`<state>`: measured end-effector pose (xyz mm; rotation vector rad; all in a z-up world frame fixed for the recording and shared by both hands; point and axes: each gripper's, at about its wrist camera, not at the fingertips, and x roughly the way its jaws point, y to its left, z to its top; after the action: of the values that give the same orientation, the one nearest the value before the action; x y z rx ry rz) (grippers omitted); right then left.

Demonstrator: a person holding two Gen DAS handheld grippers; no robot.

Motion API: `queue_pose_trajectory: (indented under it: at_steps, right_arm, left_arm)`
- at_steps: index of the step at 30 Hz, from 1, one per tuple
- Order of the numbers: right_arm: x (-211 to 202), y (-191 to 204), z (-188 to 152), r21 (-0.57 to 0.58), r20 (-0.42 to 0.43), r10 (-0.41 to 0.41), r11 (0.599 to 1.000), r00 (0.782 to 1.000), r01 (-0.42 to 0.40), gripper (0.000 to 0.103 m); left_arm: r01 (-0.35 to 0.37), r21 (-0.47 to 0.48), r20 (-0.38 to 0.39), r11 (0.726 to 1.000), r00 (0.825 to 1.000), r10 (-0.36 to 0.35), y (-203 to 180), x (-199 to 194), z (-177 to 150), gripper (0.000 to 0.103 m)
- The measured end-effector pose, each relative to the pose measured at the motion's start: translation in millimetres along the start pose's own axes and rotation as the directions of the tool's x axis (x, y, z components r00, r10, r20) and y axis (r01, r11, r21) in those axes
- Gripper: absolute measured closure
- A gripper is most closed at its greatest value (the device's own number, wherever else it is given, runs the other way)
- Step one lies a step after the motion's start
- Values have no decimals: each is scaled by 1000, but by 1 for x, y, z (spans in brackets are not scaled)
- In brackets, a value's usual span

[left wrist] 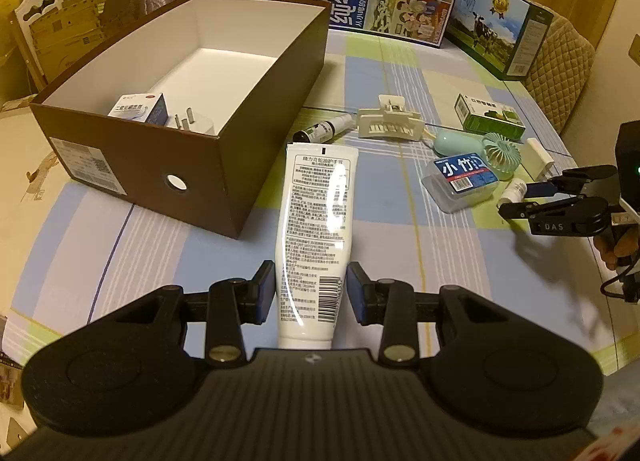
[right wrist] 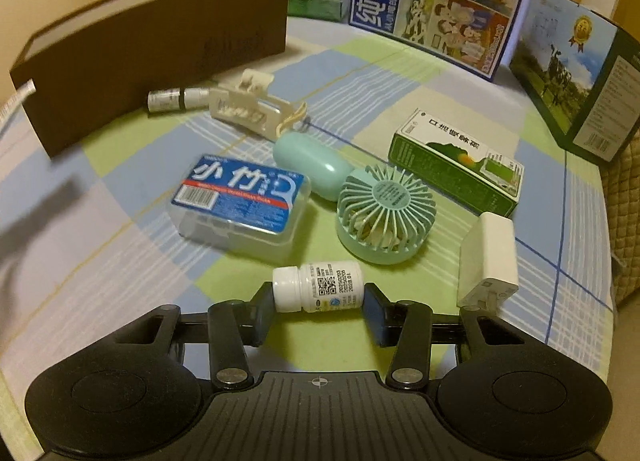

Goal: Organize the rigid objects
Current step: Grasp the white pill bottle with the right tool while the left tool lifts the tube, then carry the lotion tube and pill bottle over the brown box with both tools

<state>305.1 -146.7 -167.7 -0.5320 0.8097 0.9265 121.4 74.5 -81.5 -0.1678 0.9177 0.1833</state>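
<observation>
Left gripper (left wrist: 311, 293) pinched white tube (left wrist: 316, 237); right gripper (right wrist: 316, 309) clamped white bottle (right wrist: 318, 287) on tabletop (right wrist: 360, 341), near fan (right wrist: 386, 219).

Brown box (left wrist: 132, 165); white tube (left wrist: 316, 221); mint fan (right wrist: 386, 219); blue-green plaid tablecloth (left wrist: 400, 221); white bottle (right wrist: 318, 287).

Glossy white plastic tube (left wrist: 314, 237), matt brown cardboard box (left wrist: 160, 165), smooth clear plastic case (right wrist: 240, 207), checked cloth table cover (right wrist: 120, 261), matt black plastic grippers (left wrist: 311, 293).

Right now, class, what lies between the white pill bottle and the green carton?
In the right wrist view, the mint handheld fan lies between the white pill bottle and the green carton.
</observation>
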Motion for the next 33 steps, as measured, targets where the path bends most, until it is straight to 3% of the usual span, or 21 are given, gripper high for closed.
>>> queue_pose_trajectory:
  at_steps: [14, 25, 33]
  right_arm:
    - [-63, 12, 33, 93, 60, 81, 992, 995, -86, 60]
    - [-87, 53, 91, 22, 124, 162, 986, 979, -166, 60]
    - [-87, 92, 148, -46, 191, 251, 968, 949, -247, 60]
  left_arm:
    - [82, 16, 71, 996, 994, -83, -8, -22, 36, 70]
    - [76, 32, 122, 997, 989, -79, 6, -41, 83, 70]
    - [46, 46, 180, 998, 982, -53, 36, -48, 120, 70]
